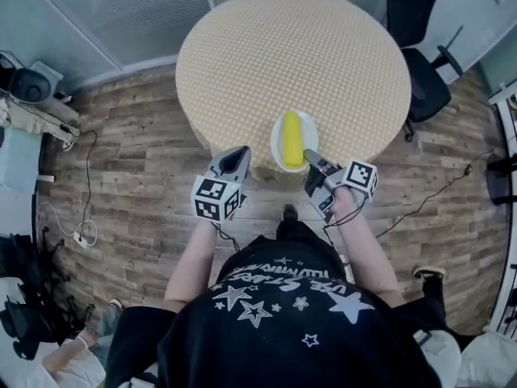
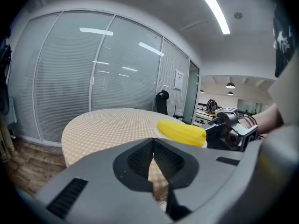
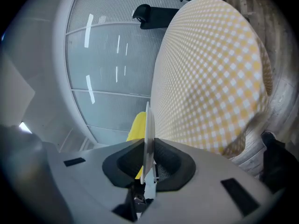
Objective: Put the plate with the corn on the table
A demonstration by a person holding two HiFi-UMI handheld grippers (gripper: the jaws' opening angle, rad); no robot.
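Observation:
A white plate (image 1: 305, 132) carries a yellow corn cob (image 1: 291, 138) over the near edge of the round table (image 1: 293, 59), which wears a yellow checked cloth. My right gripper (image 1: 312, 161) is shut on the plate's near rim; in the right gripper view the plate (image 3: 148, 139) stands edge-on between the jaws, with the corn (image 3: 137, 125) behind it. My left gripper (image 1: 239, 157) hangs left of the plate, off the table's edge, shut on nothing. From the left gripper view the corn (image 2: 181, 132) lies to the right, beside the right gripper (image 2: 219, 125).
A black office chair (image 1: 420, 47) stands at the table's right. Wood floor (image 1: 129, 160) surrounds the table, with cables and a power strip (image 1: 81, 237) at left. Glass walls with blinds (image 2: 93, 83) rise behind. Another person's hand (image 1: 69, 354) shows at lower left.

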